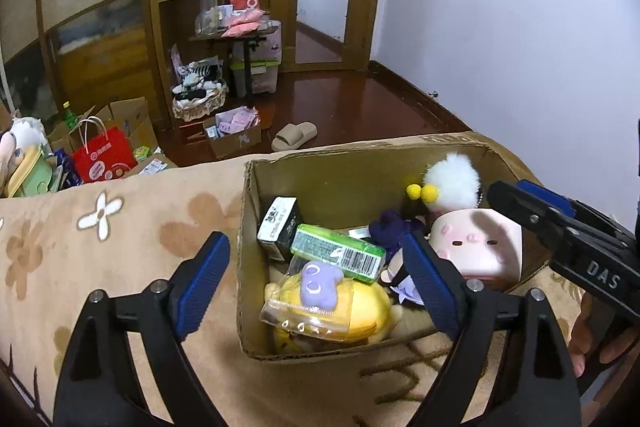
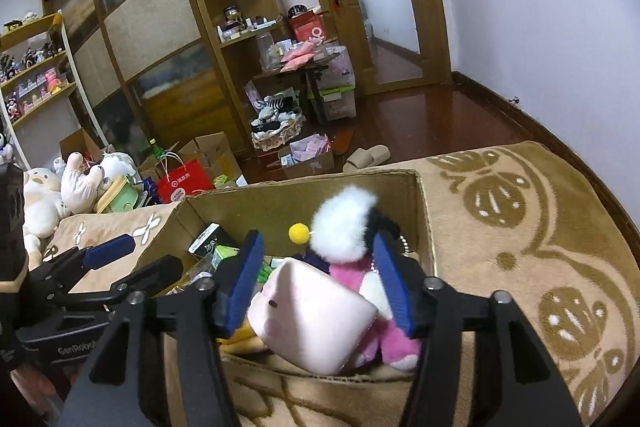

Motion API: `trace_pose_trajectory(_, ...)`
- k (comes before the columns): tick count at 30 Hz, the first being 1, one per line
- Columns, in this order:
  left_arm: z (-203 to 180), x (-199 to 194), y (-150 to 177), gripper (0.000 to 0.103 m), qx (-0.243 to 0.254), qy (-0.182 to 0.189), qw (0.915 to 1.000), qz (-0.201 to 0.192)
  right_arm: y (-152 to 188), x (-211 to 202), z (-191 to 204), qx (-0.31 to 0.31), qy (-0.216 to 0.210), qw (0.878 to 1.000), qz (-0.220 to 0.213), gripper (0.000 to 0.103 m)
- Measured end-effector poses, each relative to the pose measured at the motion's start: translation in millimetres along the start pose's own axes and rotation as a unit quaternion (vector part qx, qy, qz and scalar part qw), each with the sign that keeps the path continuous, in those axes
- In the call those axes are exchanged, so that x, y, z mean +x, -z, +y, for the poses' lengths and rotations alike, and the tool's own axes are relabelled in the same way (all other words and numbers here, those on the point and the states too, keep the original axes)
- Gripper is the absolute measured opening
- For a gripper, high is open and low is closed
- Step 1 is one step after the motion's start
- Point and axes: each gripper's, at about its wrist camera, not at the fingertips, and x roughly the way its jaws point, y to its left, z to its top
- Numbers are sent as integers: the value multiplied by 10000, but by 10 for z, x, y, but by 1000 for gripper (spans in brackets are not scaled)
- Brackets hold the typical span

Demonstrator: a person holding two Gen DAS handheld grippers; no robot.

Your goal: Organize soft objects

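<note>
An open cardboard box sits on the beige blanket. Inside lie a pink cube plush, a white fluffy pompom toy with yellow balls, a pink-and-white plush, a purple plush, a yellow plush in a clear bag, a green pack and a black-and-white carton. My left gripper hovers open over the box's near left corner. My right gripper is open, with the pink cube plush lying loose between and below its fingers.
The blanket covers the bed around the box. Large plush toys and a red paper bag are at the left. On the wooden floor beyond are a slipper, cardboard boxes, a basket and shelves.
</note>
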Motion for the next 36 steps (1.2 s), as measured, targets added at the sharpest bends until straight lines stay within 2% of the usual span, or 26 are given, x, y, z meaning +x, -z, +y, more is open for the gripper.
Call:
trace_pose_trajectory(3,6,-72,14,91,55,-102,9999,-72,-4,-46,14,-29,35,10000,-26,67)
trace_pose_trajectory(7,-14,-217,8,91,177,-232,9994,-185,-14,-156,6,12,64,9999,-149,83)
trace_pose_trajectory(14,66,-567,28,92,109,-352,9984,-438,-60,-383,15,119,109,9995,-262,91)
trace_pose_trajectory(18,113,-817,74,97,-17,-342,9974,-640,-57,-592,36,172,189,9985,-479,103)
trace_pose_trajectory(23,36,-1126,129,99,124,-420,9950,-898,-49,-910,98,100,164,9968,-773,103)
trace_pose_trajectory(32,-33,-1543,269,102,142,-533,9928,-1064,30,-1428,307,-425,156,9911,-1254,103)
trace_pose_trajectory(36,-38,-1734,340,102,114,-591,9912,-1177,133,-1584,333,-537,199,9894,-1334,103)
